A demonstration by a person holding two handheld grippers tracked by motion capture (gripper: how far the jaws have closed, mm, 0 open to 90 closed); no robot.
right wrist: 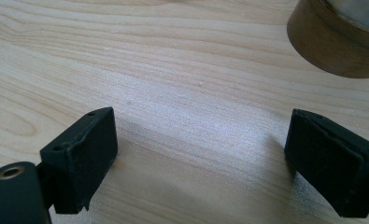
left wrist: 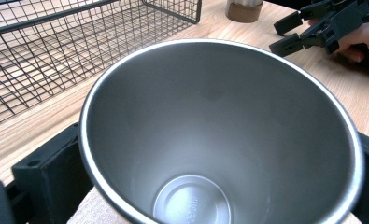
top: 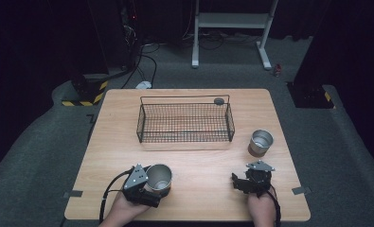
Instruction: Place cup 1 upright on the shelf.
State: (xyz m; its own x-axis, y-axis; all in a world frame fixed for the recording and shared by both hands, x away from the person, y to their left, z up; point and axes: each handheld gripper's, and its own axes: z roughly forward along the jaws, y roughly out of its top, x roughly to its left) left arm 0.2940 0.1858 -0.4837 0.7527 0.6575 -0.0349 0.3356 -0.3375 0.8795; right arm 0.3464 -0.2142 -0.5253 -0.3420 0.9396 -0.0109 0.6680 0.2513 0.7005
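At the near left of the table [top: 128,101], the left gripper [top: 149,187] has its jaws clamped on a steel cup [top: 159,176], one black jaw on either side of the wall in the left gripper view, the cup [left wrist: 219,135] upright and empty. The likely step is carrying it into the wire basket [top: 184,124] at the table's far middle: best to lift straight, keep it level, clear the near rim, and set it down before letting go. To the right, a second steel cup [top: 260,143] with a brown base stands beside the basket. Near it, the right gripper [top: 239,182] rests low with jaws apart, holding nothing. The table is pale wood grain; around it lie grey carpet, cables, hazard-striped blocks [top: 87,92] and a white frame [top: 232,21] against darkness.
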